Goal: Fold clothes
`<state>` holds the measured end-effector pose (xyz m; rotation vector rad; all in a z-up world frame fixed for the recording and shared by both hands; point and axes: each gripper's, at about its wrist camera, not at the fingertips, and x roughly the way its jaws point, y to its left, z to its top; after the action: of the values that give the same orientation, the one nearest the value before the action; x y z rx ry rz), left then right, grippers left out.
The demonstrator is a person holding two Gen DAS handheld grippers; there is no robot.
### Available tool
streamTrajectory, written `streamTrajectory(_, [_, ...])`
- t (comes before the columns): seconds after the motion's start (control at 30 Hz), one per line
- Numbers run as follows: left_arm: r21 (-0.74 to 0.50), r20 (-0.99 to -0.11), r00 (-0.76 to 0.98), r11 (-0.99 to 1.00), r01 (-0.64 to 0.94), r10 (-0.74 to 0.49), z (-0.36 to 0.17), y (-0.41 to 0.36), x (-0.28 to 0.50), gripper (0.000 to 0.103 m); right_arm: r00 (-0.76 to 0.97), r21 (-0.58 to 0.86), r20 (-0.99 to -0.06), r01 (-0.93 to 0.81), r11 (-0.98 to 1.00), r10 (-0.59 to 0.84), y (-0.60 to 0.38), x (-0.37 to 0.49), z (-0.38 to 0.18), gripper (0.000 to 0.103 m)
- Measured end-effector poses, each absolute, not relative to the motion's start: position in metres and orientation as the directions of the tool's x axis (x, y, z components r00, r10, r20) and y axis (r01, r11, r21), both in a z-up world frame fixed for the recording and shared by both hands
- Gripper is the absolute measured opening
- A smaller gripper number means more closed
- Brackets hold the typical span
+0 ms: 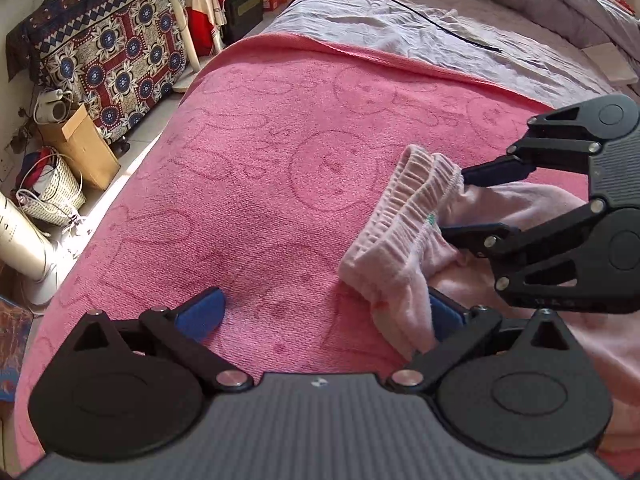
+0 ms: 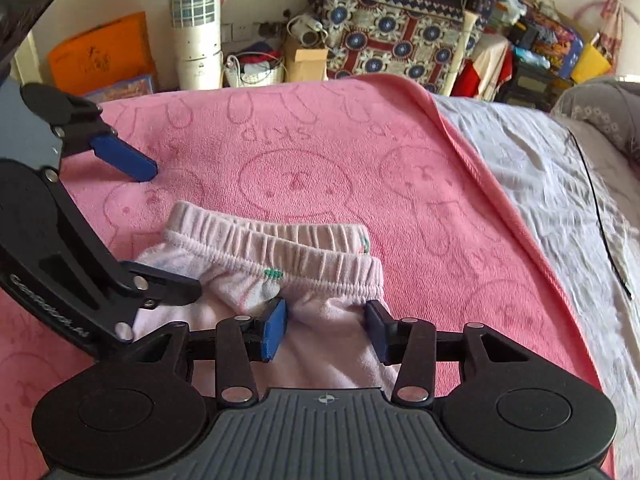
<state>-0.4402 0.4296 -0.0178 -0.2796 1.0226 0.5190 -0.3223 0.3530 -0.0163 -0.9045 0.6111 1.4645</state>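
**Ana:** Near the front edge of the bed, on the pink towel [image 2: 320,140], lay the pale pink trousers [image 2: 320,344], waistband [image 2: 304,264] on the far side, the rest trailing toward the cameras. Did either tool have hold of them?

**Ben:** I judged not. The right gripper [image 2: 326,330] had its jaws partly spread, the cloth just below the waistband bunched in the gap. The blue pads stood at either side of that fold, and I couldn't say they pressed on it. No earlier view to go by, so I left it there.

**Ana:** And the left gripper [image 1: 326,314]?

**Ben:** Its jaws were spread wide. One pad sat over bare towel, the other was half hidden behind the waistband's corner [image 1: 384,292]. Touching perhaps, pinching nothing.

**Ana:** Why both at the waist?

**Ben:** My guess: the elastic edge is the firm, straight line of the garment, so squaring or folding starts there. The two tools flanked it, left gripper at the left end, right gripper nearer the middle.

**Ana:** Room to work?

**Ben:** Plenty of bare towel beyond the waistband and to the left. To the right the towel's hem [image 2: 472,168] ended on a grey sheet [image 2: 540,200], where a black cable [image 2: 600,216] lay, well apart from the trousers. Past the far edge of the bed stood a white tower fan [image 2: 198,24], a wicker basket [image 2: 256,72] and a patterned cloth cover [image 2: 400,36], none within reach of a fold.

**Ana:** Any risk?

**Ben:** The grippers sat close together, so a crossing move could knock them.
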Motion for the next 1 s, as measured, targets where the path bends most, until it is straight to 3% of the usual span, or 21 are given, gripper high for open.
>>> streamTrajectory(0.2, [0.039,-0.840,0.436,0.839,-0.543,0.322,0.016,0.441,-0.476,0.103,0.032,-0.121,-0.851,-0.983,-0.137,0.524,0.362,-0.320,-0.010,0.047])
streamTrajectory(0.37, [0.065,-0.851,0.376,0.785,-0.616,0.366,0.021,0.460,-0.500,0.103,-0.006,-0.094,-0.803,-0.986,-0.136,0.596,0.346,-0.335,0.010,0.047])
streamTrajectory(0.47, [0.076,-0.861,0.341,0.757,-0.649,0.378,0.018,0.467,-0.504,0.102,-0.008,-0.117,-0.838,-0.974,-0.194,0.546,0.352,-0.351,-0.010,0.049])
streamTrajectory(0.67, [0.068,-0.871,0.332,0.758,-0.649,0.362,0.017,0.460,-0.483,0.102,-0.038,-0.013,-0.844,-0.996,-0.091,0.535,0.357,-0.336,-0.008,0.053])
streamTrajectory(1.0, [0.067,-0.862,0.382,0.823,-0.565,0.332,0.030,0.420,-0.444,0.102,-0.047,0.000,-0.852,-0.996,-0.090,0.521,0.293,-0.341,0.024,0.054])
